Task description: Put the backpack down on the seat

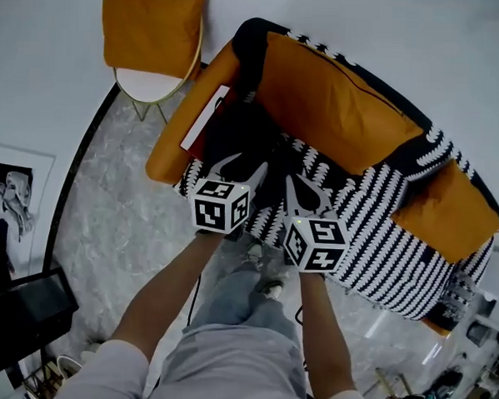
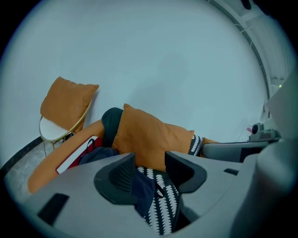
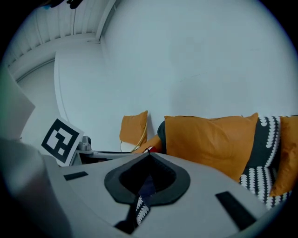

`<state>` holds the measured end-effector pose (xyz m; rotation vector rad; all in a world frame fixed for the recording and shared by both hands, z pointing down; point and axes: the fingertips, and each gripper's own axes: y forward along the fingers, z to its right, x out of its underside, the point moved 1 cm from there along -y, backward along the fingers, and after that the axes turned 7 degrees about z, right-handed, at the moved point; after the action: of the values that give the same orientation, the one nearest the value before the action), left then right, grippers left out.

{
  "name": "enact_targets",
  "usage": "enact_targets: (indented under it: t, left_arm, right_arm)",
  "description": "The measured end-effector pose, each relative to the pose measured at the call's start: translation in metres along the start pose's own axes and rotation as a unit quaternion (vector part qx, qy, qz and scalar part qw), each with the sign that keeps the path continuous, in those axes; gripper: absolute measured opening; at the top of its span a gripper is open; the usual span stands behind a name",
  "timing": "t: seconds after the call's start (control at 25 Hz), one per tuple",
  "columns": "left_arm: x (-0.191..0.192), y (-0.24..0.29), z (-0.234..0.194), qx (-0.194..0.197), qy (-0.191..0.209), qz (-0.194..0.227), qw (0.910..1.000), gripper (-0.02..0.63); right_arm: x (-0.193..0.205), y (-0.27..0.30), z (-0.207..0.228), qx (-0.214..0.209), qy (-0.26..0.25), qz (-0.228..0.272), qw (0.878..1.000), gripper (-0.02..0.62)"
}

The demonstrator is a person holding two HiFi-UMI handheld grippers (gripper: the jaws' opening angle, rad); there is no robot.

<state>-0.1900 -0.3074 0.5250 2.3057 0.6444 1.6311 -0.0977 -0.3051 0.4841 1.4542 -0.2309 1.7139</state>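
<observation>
The dark backpack (image 1: 244,140) lies on the sofa seat (image 1: 381,243), tight against the orange armrest (image 1: 182,124), with open striped seat to its right. The left gripper (image 1: 245,165) gapes beside its fabric. The right gripper (image 1: 304,189) is clenched, seemingly on a strap (image 3: 146,186).

1. A white chair (image 1: 151,86) with a thin gold frame stood against the wall, an orange pillow (image 1: 152,24) propped on it.
2. A long orange cushion (image 1: 338,103) leaned upright; a smaller one (image 1: 445,211) lay to its right.
3. The floor (image 1: 106,220) was grey marble.
4. A black-and-white picture (image 1: 8,198) showed at the left edge.
</observation>
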Motion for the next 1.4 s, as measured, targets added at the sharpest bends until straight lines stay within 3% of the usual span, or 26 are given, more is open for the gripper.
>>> enact_targets:
  t: [0.32,0.52,0.88,1.16,1.4]
  left_arm:
    - [-0.030,-0.034,0.090,0.059,0.051,0.029,0.9965,0.199]
    - [-0.037,-0.055,0.136,0.077,0.065,0.047,0.9938,0.185]
    - [-0.041,-0.100,0.209,0.093,0.090,0.085,0.9879,0.153]
    - [-0.044,-0.133,0.241,0.089,0.092,0.116,0.9849,0.036]
    - [-0.034,-0.152,0.261,0.085,0.106,0.125,0.9828,0.006]
  right_arm:
    - [-0.036,-0.055,0.002,0.016,-0.024,0.038,0.999,0.002]
    - [-0.054,-0.095,0.000,0.021,-0.041,0.063,0.997,0.003]
    - [-0.073,-0.172,-0.002,0.025,-0.048,0.102,0.993,0.002]
    - [-0.074,-0.214,-0.014,0.018,-0.060,0.115,0.991,0.003]
    - [-0.069,-0.240,-0.018,0.015,-0.068,0.117,0.991,0.002]
